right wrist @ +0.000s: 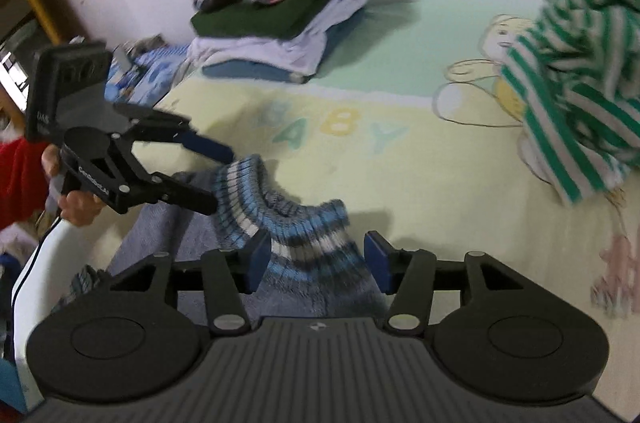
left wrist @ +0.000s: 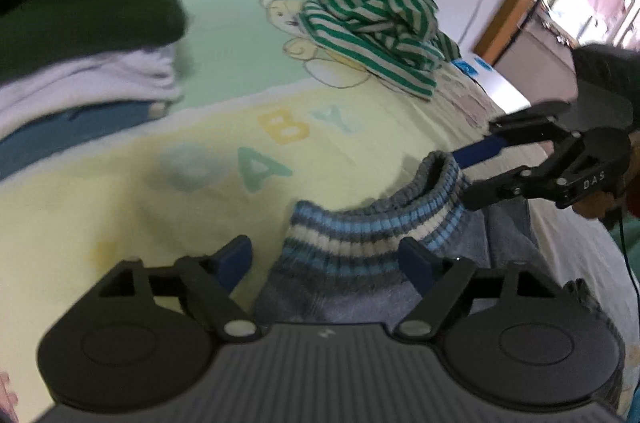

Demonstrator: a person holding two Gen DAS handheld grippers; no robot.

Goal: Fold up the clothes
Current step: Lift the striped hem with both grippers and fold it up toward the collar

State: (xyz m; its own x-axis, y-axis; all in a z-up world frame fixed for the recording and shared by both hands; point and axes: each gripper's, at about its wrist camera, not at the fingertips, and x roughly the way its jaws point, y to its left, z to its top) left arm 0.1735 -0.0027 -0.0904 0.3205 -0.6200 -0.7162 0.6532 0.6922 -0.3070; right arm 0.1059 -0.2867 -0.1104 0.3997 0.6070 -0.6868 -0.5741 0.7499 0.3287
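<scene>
sweater [left wrist: 360,243]: a grey-blue knit with a ribbed band striped in light blue, white and dark grey; it is lifted off the bed near the front edge, the band stretched between the two tools and sagging in the middle.
sweater, right view [right wrist: 304,235]: the body is seen hanging below the band towards the bed's front edge.
left gripper [left wrist: 326,263]: jaws are spread wide; the band lies between the blue pads and touches the right one; seen from the right wrist [right wrist: 218,179], its upper blue finger lies over the band and its lower finger under it, yet a firm pinch cannot be told.
right gripper [right wrist: 316,259]: jaws are held apart with the band draped between them against the left pad; seen from the left wrist [left wrist: 460,177], one finger is inside the band's loop and one outside; whether it is clenched cannot be told.
bed sheet [left wrist: 200,191]: pale yellow and green, printed with letters and a bear.
folded stack [right wrist: 288,19]: dark green, white and blue layers are piled near the far edge by the wall.
striped garment [left wrist: 384,19]: green and white, heaped unfolded towards the far right corner.
open room: the printed middle of the sheet between stack, heap and sweater lies bare.
</scene>
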